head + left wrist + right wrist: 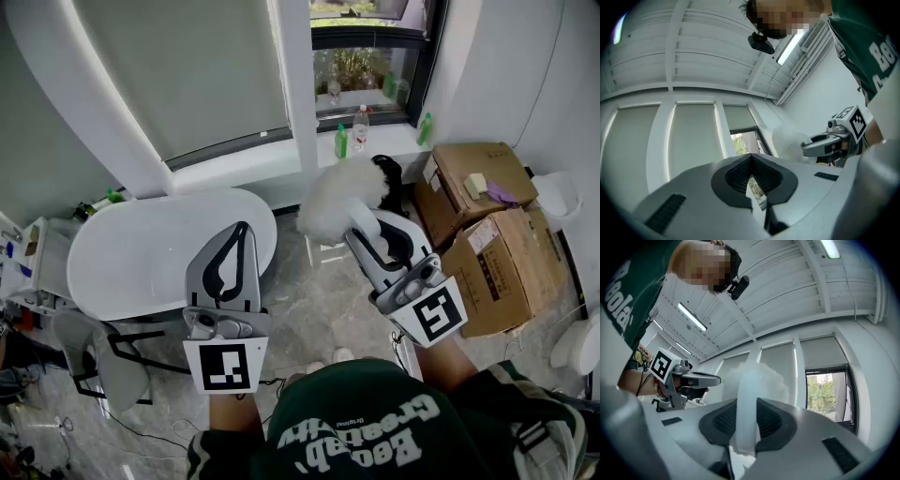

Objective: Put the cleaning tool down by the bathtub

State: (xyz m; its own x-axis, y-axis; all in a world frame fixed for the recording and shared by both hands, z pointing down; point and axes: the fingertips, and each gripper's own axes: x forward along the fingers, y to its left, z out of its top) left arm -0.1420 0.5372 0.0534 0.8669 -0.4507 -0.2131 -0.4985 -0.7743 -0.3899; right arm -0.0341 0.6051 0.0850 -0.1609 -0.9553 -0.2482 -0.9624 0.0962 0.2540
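While the jaws of the right gripper (744,422) are closed partway on the pale handle (746,394) of a fluffy white duster (336,199), those of the left gripper (751,164) are pressed together with nothing between them. The duster's head sits at the middle of the head view, held up off the marble floor (319,309), just right of the white bathtub (122,258) and left of the cardboard boxes (492,253). Bottles (360,129) stand on the windowsill (389,142) above.
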